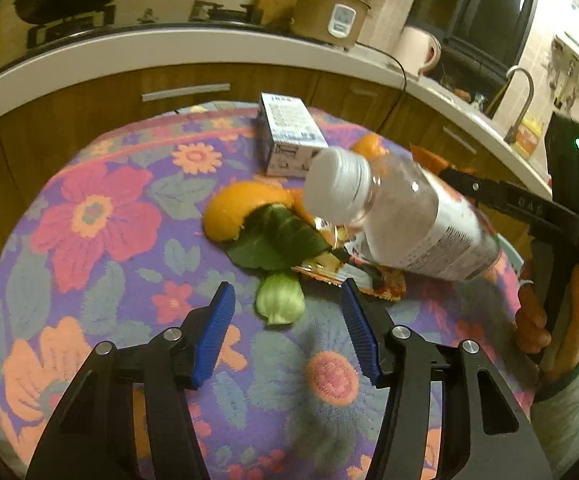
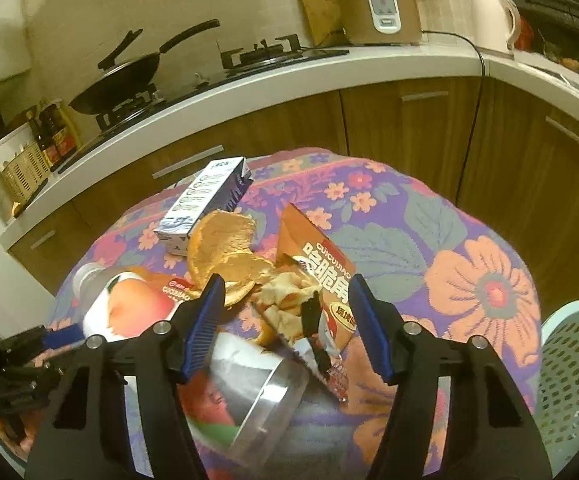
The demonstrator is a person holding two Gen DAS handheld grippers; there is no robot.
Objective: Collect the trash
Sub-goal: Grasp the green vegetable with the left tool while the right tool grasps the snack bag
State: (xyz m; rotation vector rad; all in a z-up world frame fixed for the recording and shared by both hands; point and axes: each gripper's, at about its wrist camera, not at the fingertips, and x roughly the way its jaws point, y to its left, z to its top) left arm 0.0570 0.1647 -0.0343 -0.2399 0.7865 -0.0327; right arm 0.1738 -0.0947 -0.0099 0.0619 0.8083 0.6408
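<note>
A pile of trash lies on the flowered tablecloth (image 1: 101, 216): orange peel (image 1: 241, 208), a green leafy vegetable piece (image 1: 279, 264), an orange snack wrapper (image 2: 321, 276) and a small white-blue carton (image 1: 287, 136). A clear plastic bottle (image 1: 401, 216) with a white cap hangs tilted above the pile, its base toward the right gripper. In the right wrist view the bottle (image 2: 225, 384) passes under the left finger, not clamped between the pads. My left gripper (image 1: 287, 336) is open, just short of the vegetable. My right gripper (image 2: 285, 328) is open over the wrapper.
A pale green perforated basket (image 2: 569, 380) stands at the table's right edge. Behind the table runs a kitchen counter (image 1: 209, 46) with a stove, a wok (image 2: 121, 80), a rice cooker (image 2: 381, 12) and a kettle (image 2: 493, 20). Wooden cabinets stand below it.
</note>
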